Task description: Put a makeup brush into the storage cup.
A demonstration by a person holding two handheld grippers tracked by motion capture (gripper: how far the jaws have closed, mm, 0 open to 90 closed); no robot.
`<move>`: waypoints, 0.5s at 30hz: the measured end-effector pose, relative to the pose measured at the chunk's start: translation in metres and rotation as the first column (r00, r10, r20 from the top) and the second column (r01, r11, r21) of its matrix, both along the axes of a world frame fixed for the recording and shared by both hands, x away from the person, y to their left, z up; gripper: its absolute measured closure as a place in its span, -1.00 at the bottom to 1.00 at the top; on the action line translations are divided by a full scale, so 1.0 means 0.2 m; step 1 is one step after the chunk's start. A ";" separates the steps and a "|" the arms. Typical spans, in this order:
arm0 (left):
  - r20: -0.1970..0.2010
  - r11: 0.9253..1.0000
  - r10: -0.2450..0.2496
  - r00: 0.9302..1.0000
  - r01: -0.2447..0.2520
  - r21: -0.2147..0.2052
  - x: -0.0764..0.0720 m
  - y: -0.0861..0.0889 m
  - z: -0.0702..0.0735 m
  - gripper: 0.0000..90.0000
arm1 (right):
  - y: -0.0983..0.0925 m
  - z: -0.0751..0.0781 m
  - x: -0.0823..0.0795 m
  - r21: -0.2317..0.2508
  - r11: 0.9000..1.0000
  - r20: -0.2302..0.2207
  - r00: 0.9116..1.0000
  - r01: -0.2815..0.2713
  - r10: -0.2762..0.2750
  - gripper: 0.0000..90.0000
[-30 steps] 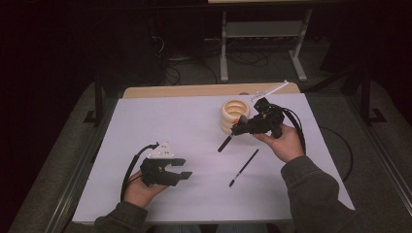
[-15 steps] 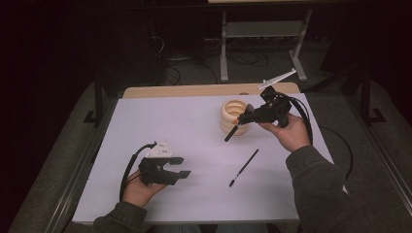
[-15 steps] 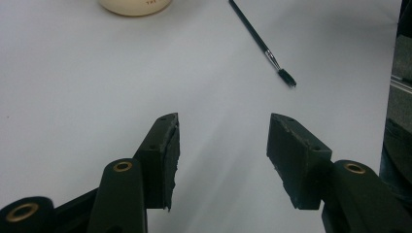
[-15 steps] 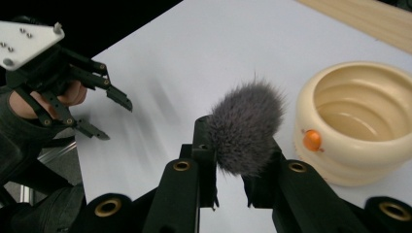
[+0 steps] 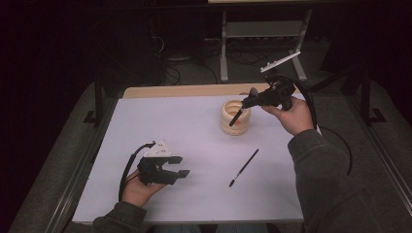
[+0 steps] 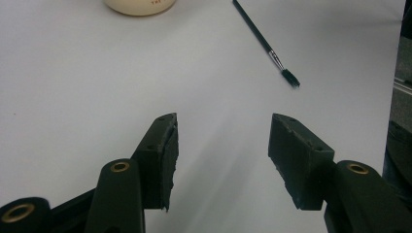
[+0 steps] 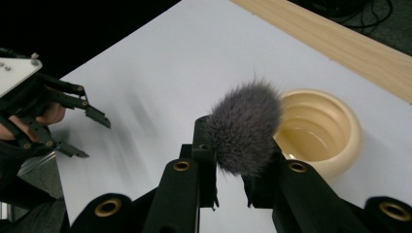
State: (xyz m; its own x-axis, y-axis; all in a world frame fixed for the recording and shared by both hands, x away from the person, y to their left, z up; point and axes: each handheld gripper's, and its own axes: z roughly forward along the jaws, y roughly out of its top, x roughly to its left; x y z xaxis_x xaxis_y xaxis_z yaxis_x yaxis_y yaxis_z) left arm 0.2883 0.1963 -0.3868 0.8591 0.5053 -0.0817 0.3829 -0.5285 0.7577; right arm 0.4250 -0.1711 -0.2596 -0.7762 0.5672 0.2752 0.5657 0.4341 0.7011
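My right gripper is raised just right of a cream ribbed cup and is shut on a thick make-up brush. The brush's fluffy grey head bulges between the jaws. Its dark handle slants down and left over the cup's mouth. The cup looks hollow, and I see nothing inside it. A thin black brush lies loose on the white sheet, in front of the cup. My left gripper rests low at the front left, open, with nothing between its pads.
A white sheet covers the table, with a strip of bare wood along the far edge. Dark floor, cables and a metal stand lie beyond. The thin brush and the cup's base lie ahead of the left jaws.
My right gripper has risen and moved away from me with the thick brush, and the handle has swung from the sheet to over the cup. The left gripper has stayed still.
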 end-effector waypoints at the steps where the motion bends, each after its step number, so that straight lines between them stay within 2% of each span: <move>1: 0.003 1.000 -0.001 1.000 0.001 0.001 0.00 0.00 0.00 -0.02 | 0.00 0.01 0.01 -0.003 1.000 0.000 1.000 0.005 -0.005 0.70; 8: 0.007 1.000 0.001 1.000 -0.001 0.005 0.01 0.02 0.00 -0.03 | 0.02 0.06 0.10 -0.021 0.999 0.006 0.999 0.034 -0.034 0.70; 15: 0.005 1.000 0.011 1.000 -0.011 -0.008 0.00 0.02 0.00 -0.04 | 0.03 0.10 0.18 -0.028 0.997 0.008 0.997 0.077 -0.077 0.70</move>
